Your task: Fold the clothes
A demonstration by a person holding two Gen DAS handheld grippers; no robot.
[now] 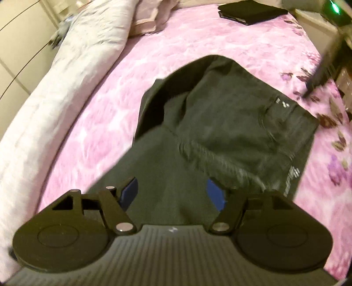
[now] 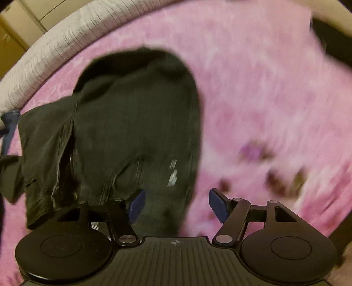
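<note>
A black pair of trousers (image 1: 209, 123) lies partly folded on the pink flowered bedsheet (image 1: 114, 105). In the left wrist view my left gripper (image 1: 172, 193) hovers over its near end, jaws open, blue pads (image 1: 214, 192) apart with only cloth below them. In the blurred right wrist view the same garment (image 2: 132, 123) lies left of centre. My right gripper (image 2: 177, 204) is open above the garment's right edge and holds nothing. The other gripper's dark arm (image 1: 321, 70) shows at the upper right of the left wrist view.
A white rolled duvet (image 1: 66, 83) runs along the bed's left side, also in the right wrist view (image 2: 55, 50). A folded black garment (image 1: 250, 12) lies at the bed's far end beside a pale pillow (image 1: 151, 19). Cupboards (image 1: 19, 44) stand to the left.
</note>
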